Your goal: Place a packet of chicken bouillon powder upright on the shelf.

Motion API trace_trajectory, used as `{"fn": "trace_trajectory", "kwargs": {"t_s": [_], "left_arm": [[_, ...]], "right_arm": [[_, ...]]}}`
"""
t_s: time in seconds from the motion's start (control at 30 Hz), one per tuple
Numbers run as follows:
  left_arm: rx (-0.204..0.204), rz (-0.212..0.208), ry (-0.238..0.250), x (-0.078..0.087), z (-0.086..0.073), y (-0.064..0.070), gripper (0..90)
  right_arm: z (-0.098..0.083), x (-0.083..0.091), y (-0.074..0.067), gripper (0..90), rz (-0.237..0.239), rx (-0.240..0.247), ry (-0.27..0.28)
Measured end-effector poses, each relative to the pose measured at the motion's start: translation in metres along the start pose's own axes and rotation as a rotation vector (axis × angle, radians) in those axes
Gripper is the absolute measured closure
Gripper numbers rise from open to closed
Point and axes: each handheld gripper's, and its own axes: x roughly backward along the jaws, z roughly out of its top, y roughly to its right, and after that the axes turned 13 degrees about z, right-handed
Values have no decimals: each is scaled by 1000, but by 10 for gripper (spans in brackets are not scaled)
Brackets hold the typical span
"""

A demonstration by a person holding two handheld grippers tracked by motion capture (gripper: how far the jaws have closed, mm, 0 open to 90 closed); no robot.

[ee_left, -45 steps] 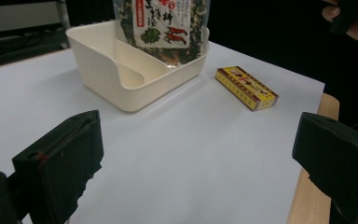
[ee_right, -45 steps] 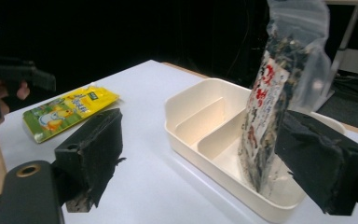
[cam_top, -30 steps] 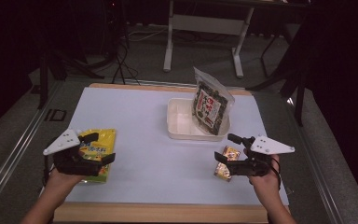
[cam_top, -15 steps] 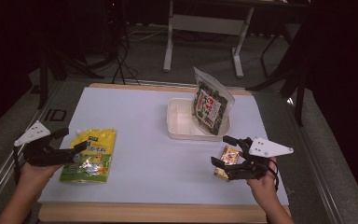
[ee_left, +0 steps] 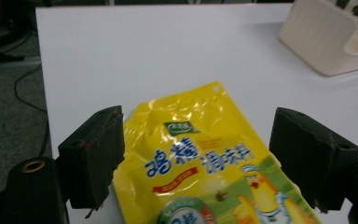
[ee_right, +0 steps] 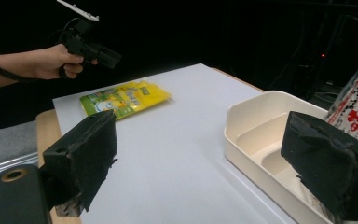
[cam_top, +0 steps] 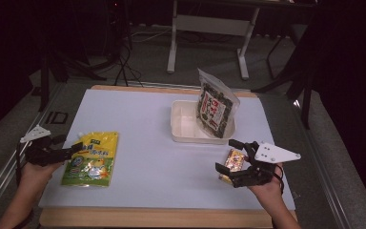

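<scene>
The yellow pouch point(cam_top: 91, 158) lies flat on the table point(cam_top: 143, 124), just ahead of your left gripper point(cam_top: 71, 150), whose jaws stand spread with nothing between them. A second ago that gripper sat over the pouch; it has since pulled back to the table's left edge, and the pouch has stayed where it was, so it reads as released or not yet gripped. In the left gripper view the pouch point(ee_left: 205, 163) runs up between the two jaws, its top corner beyond their tips, and neither jaw touches it. That lines you up for a straight push forward and a pinch on the near edge, should you want it back.

Ahead and to the right of those jaws sits the white tray point(cam_top: 186, 125), with the seaweed bag point(cam_top: 215, 109) leaning upright in its far-right corner.

Your right gripper point(cam_top: 233, 160) has barely moved. Its jaws are spread too, and the small orange packet point(cam_top: 233, 163) lies on the table between them, seemingly not pinched. In the right gripper view the tray point(ee_right: 265, 126) lies just beyond the right jaw.
</scene>
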Motion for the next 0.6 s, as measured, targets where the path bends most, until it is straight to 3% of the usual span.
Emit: {"fn": "trace_trajectory", "kwargs": {"t_s": [0.2, 0.27, 0.37, 0.6], "left_arm": [[11, 34, -38, -19, -11, -12, 227], [0, 54, -45, -26, -14, -15, 239], [16, 88, -49, -34, -18, -21, 260], [32, 87, -59, -48, -20, -26, 264]], "right_arm": [[-3, 0, 1, 130, 5, -5, -1], [-3, 0, 1, 131, 4, -6, -3], [-4, 1, 3, 133, 4, -17, -1], [-6, 0, 5, 136, 6, -23, -8]]}}
